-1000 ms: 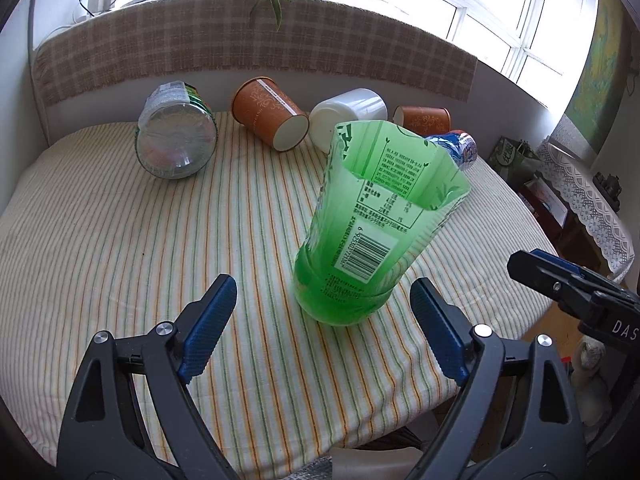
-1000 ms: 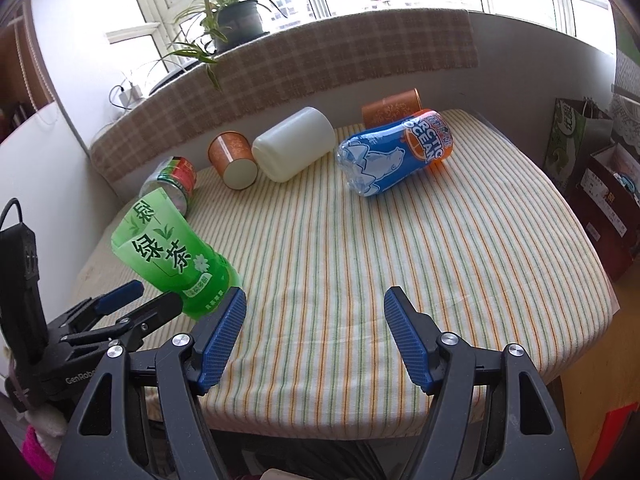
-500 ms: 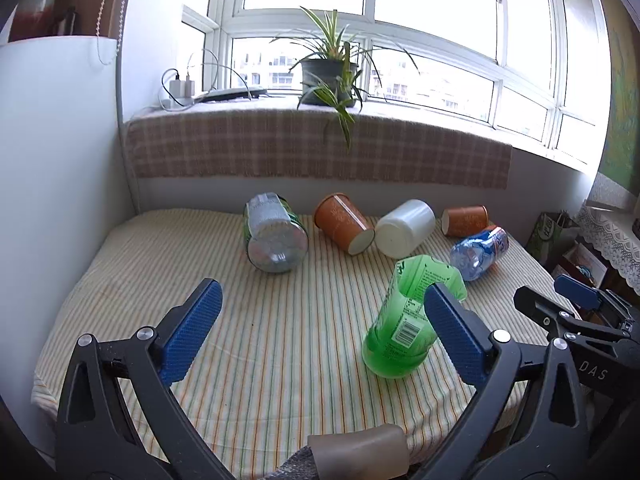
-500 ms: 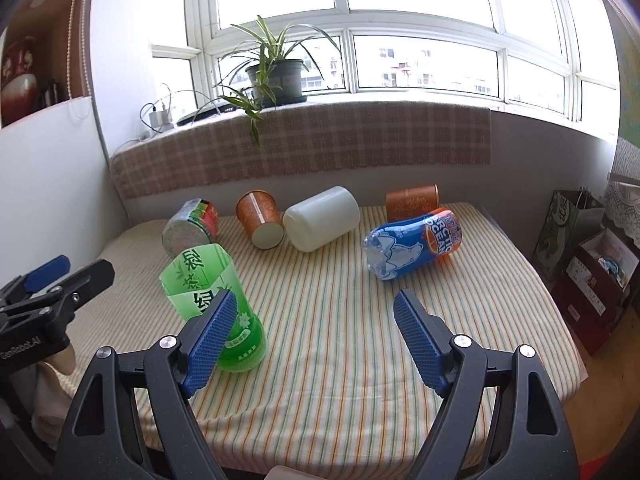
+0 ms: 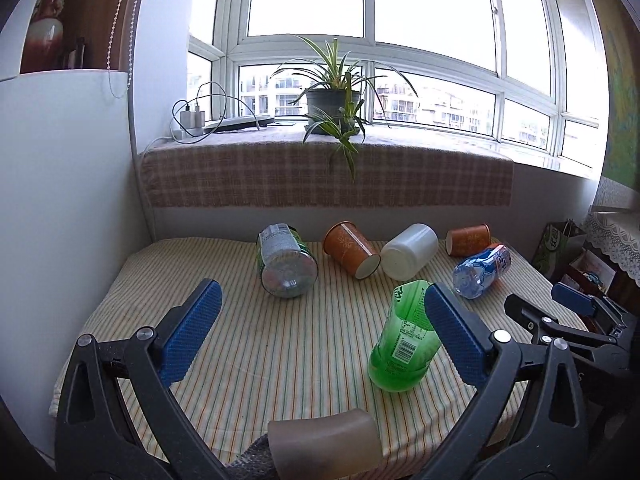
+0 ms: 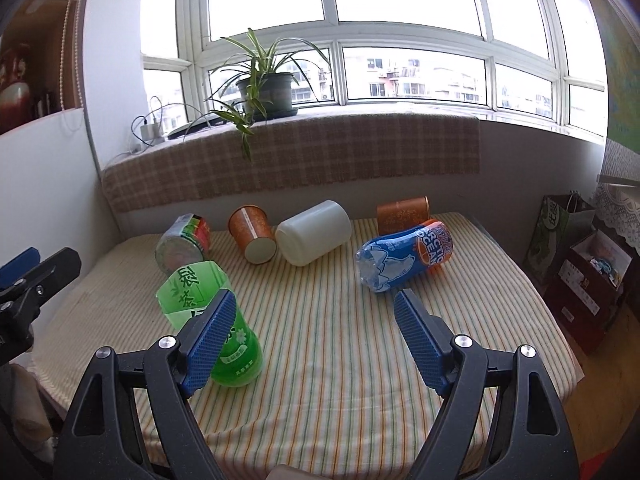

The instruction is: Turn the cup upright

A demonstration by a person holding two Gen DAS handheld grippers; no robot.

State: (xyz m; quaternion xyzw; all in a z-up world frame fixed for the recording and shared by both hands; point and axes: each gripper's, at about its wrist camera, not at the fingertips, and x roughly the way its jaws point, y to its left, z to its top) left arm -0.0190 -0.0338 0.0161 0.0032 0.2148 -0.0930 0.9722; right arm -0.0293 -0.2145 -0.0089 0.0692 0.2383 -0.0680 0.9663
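Tools both hover spread and empty above the desk (image 5: 280, 344): left tool (image 5: 320, 332), right tool (image 6: 314, 334). Green cup (image 5: 404, 344) stands upright, behind the left tool's right finger.

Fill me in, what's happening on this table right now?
A person holds tongs in each hand over a striped table. Both the left tongs and right tongs are open and empty. The green cup stands upright, open end up, near the front. Five other cups and bottles lie on their sides along the back, including a white cup.
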